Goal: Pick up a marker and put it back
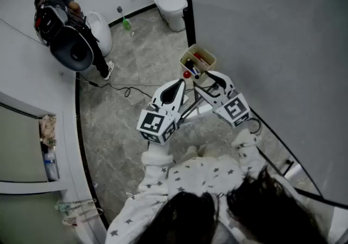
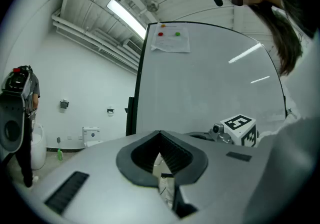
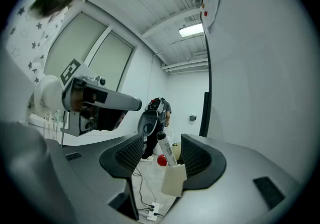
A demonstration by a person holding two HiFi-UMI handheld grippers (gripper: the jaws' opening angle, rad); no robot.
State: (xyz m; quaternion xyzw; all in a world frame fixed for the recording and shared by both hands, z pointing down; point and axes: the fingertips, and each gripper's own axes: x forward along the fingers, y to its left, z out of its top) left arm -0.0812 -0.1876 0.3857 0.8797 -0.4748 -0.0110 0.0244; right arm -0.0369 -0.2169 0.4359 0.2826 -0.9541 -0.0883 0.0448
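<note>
Room either side of marker — right hand-held gripper released, not touching it — left hand-held gripper clenched.

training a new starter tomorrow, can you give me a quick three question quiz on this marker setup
1. True or false: the right hand-held gripper is shut on the white marker.
2. Where does the white marker stand? A) in the beige box B) in a drawer C) on a chair
3. Fill in: a sheet of paper hangs at the ___ of the whiteboard.
Key: 1 false, its jaws stand open and clear of the marker; 2 A; 3 top.
</note>
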